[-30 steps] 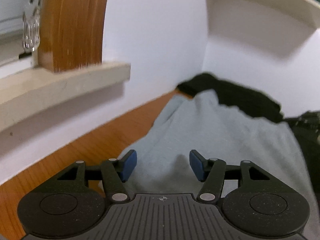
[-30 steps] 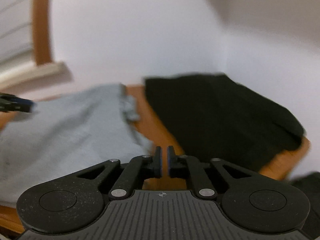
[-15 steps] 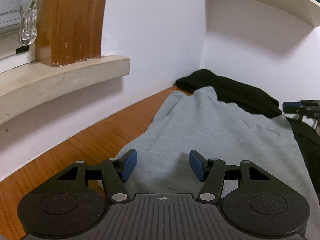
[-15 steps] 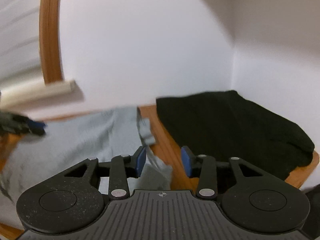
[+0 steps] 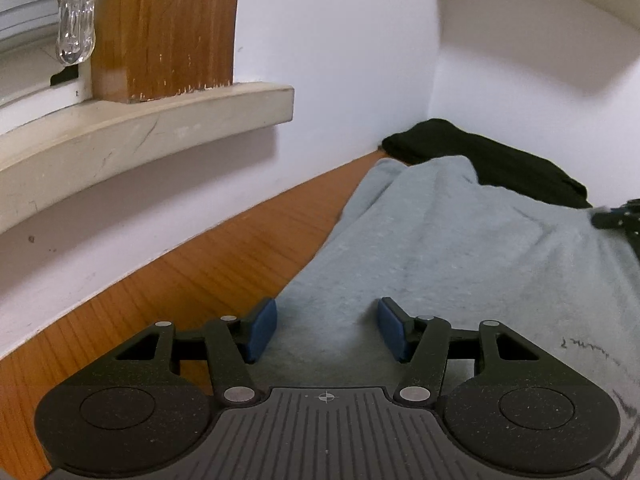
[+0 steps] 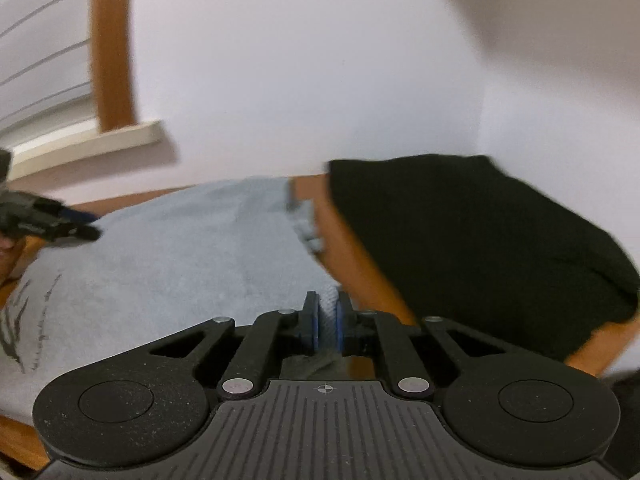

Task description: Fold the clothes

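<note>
Grey shirt: the grey shirt (image 5: 460,248) is lying spread flat on the wooden bench (image 5: 224,268), its far end reaching toward the corner of the walls, with a dark print showing near the close edge.
Black garment: a black garment (image 6: 472,240) is lying just beside the shirt toward the corner; in the right wrist view a strip of bare wood is showing between them, while in the left wrist view the shirt is hiding its near edge.
Left gripper: the left gripper (image 5: 327,330) is hovering with its jaws apart over the shirt's near left edge, cloth lying below the gap and the blue pads (image 5: 262,328) not pressing on it.
Right gripper: the right gripper (image 6: 327,322) is closing its jaws on a bunched fold at the shirt's right edge; the pads are already pinching the cloth.
Handling: the shirt is looking soft, light and limp, so it is likely to sag and drag wherever it is not held.
Where to hold: pinching an edge or corner on each side seems best, so the fold stays straight.
Risk: a thin pinch may be slipping out when lifted.
</note>
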`<state>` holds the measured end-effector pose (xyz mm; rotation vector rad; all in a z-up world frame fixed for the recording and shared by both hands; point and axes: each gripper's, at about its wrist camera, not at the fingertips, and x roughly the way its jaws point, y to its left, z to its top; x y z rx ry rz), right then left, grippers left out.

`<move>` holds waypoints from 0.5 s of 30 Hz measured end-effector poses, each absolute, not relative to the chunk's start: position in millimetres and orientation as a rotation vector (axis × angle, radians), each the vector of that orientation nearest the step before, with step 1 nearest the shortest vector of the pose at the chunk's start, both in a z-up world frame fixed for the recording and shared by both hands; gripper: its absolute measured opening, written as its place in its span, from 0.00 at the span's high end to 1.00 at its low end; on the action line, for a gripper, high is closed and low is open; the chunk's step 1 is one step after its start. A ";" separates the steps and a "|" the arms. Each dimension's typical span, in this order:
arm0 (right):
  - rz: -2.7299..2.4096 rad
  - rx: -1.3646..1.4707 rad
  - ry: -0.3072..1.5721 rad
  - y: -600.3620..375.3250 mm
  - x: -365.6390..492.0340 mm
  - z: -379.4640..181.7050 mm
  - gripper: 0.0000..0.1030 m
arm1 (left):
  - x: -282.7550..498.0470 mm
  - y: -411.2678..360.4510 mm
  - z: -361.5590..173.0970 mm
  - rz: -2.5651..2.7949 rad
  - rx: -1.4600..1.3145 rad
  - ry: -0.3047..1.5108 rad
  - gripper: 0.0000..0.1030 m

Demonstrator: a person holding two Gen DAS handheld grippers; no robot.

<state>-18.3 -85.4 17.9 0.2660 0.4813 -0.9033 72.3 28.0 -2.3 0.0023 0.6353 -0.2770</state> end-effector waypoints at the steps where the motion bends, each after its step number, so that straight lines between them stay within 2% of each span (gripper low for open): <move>1: -0.912 0.280 0.486 -87.2 -21.2 14.4 0.90 | 72.6 28.4 -2.7 -0.277 0.000 0.635 0.41; 4: -0.927 0.318 0.486 -91.3 -22.8 6.9 0.79 | 72.8 30.8 -1.1 -0.275 -0.009 0.630 0.40; 6: -0.956 0.269 0.478 -87.7 -18.4 15.6 0.60 | 71.9 35.0 1.5 -0.263 -0.034 0.606 0.40; 8: -0.973 0.212 0.465 -85.9 -12.2 25.5 0.56 | 70.9 38.3 3.2 -0.273 -0.054 0.587 0.40; 13: -0.878 0.207 0.476 -102.5 24.5 38.5 0.53 | 72.2 35.4 1.5 -0.278 -0.020 0.592 0.42; 15: -0.833 0.177 0.468 -94.8 39.2 36.0 0.40 | 74.4 35.4 -0.1 -0.275 -0.016 0.609 0.42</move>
